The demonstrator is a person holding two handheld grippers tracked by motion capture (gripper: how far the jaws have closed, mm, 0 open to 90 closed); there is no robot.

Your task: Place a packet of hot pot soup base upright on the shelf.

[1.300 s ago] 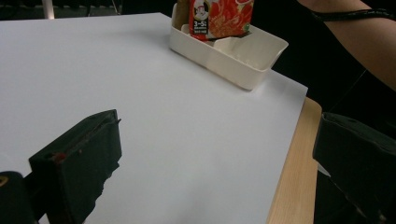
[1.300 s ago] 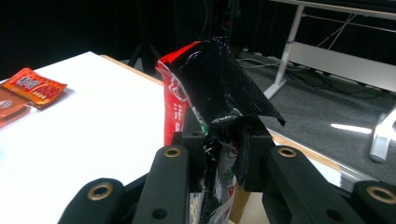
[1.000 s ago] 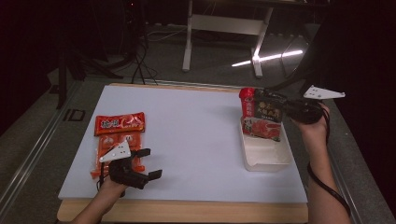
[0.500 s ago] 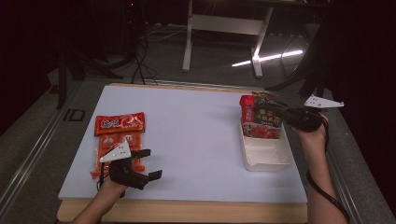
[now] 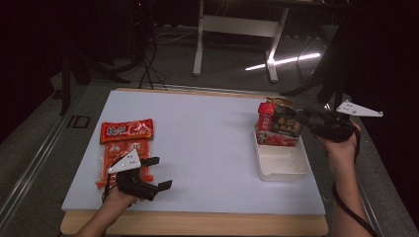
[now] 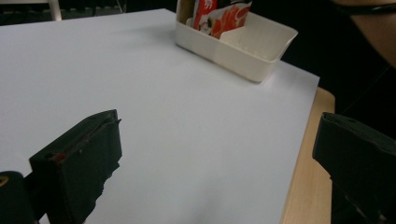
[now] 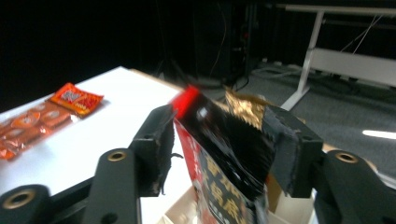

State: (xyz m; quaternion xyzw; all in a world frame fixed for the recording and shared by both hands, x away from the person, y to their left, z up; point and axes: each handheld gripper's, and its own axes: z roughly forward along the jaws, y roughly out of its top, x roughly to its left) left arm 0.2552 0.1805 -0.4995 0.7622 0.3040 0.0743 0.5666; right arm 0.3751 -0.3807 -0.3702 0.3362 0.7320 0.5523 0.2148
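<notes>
A black-and-red snack packet (image 5: 279,129) stands upright in the far end of a white box (image 5: 281,165) at the right of the white mat. My right gripper (image 5: 302,118) reaches it from the right. Its jaws have just been opening and now stand apart, with the packet's top (image 7: 224,158) still between them in the right gripper view (image 7: 219,135). My left gripper (image 5: 158,173) rests near the mat's front left, open and with nothing between its jaws (image 6: 219,144). The box (image 6: 243,44) and packet (image 6: 219,14) appear far off in the left gripper view.
A red packet (image 5: 126,130) lies flat at the left of the mat, with orange packets (image 5: 116,158) just in front of it, beside my left gripper. Both also lie at the left of the right gripper view (image 7: 74,99). The mat (image 5: 197,138) ends at a wooden front edge.
The right gripper's jaws have widened and the hand has drifted right. The packet has settled lower into the box's far end. The left gripper has stayed in place.
</notes>
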